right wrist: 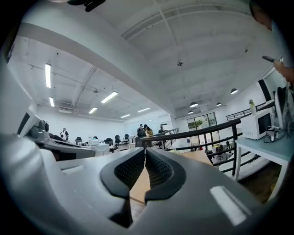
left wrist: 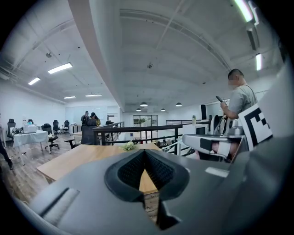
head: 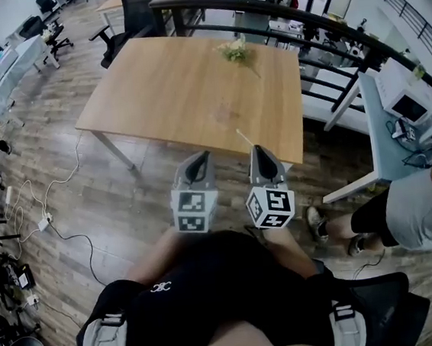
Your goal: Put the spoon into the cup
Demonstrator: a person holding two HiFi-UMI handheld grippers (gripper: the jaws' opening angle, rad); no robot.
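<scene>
Spoon [head: 244,137], I reckon, lies slantwise just ahead of my right gripper [head: 260,150], left gripper [head: 201,157] farther, both closed on nothing.

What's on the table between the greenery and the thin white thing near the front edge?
Nothing: the head view shows bare tabletop between the greenery and the white thing.

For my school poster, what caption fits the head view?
Left gripper and right gripper, both shut, face a wooden table.

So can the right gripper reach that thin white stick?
Probably yes: the right gripper is just short of the thin white stick at the near edge of the table, with nothing between; its jaws are shut.
</scene>
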